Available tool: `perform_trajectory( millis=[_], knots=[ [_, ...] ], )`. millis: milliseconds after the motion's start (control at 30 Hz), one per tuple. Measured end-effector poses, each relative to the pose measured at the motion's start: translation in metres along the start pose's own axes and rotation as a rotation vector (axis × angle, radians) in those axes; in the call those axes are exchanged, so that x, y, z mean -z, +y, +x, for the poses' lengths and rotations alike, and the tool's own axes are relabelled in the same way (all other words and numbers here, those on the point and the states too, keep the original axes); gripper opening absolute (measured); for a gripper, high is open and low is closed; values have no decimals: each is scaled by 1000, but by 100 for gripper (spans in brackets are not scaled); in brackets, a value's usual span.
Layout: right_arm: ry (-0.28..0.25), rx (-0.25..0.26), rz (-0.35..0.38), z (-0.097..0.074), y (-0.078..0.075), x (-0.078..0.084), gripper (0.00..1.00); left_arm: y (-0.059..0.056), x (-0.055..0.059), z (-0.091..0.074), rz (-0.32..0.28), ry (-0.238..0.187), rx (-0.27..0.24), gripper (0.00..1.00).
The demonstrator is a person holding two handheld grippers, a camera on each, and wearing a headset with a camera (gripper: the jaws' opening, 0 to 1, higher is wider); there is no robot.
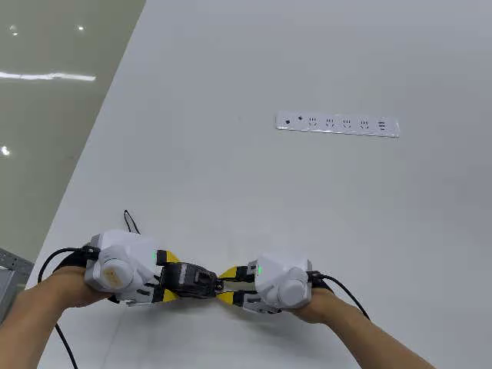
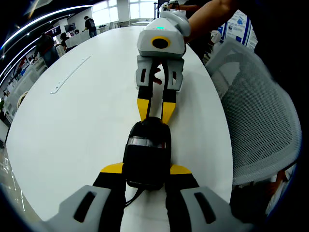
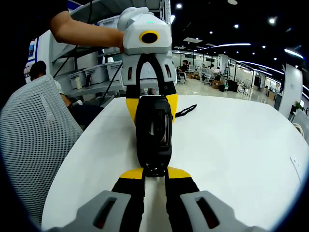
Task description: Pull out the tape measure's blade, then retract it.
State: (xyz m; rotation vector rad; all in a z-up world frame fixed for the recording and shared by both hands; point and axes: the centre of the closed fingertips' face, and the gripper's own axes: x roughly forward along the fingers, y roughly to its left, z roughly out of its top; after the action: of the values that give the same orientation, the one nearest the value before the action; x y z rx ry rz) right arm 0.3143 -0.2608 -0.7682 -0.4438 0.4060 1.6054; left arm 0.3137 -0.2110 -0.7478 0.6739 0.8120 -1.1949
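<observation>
Near edge of the white table (image 1: 269, 192): both hands low, tongs nose to nose, tape measure (image 1: 190, 280) between them, lying on the table top

Left tongs (image 1: 169, 277) – clamped across the black case, one yellow tip on each flank. From the left gripper view the case (image 2: 147, 154) sits square between its tips (image 2: 146, 169)

Right tongs (image 1: 228, 285) – drawn in tight on the case's front end, where the blade comes out. Right gripper view shows the tips (image 3: 154, 172) pinched on a small dark nub at the nose of the case (image 3: 153, 128). The hook itself is too small to make out. No blade showing yet; my read is the pull has not begun

Risks as I judge them:
- right tips have little to bite on; if they slip off during the pull, the blade snaps back into the case
- left grip is on smooth sides only; a pull off the line of the case could twist it or drag it out of the tongs
- hands drifting apart at an angle could kink the blade
- letting go at full draw means a fast, whipping return; better to walk it in

Mid table: bare. Farther out, a white power strip (image 1: 338, 124) lies flat, well apart from the work. A mesh chair (image 2: 256, 121) stands at the table's side
</observation>
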Motion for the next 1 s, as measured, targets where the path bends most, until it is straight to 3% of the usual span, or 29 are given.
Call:
perform_trajectory(
  millis=[1000],
  knots=[
    [4,-5,-35,-3,1,-1,10,-1,2,-1,0,0,-2,27]
  ],
)
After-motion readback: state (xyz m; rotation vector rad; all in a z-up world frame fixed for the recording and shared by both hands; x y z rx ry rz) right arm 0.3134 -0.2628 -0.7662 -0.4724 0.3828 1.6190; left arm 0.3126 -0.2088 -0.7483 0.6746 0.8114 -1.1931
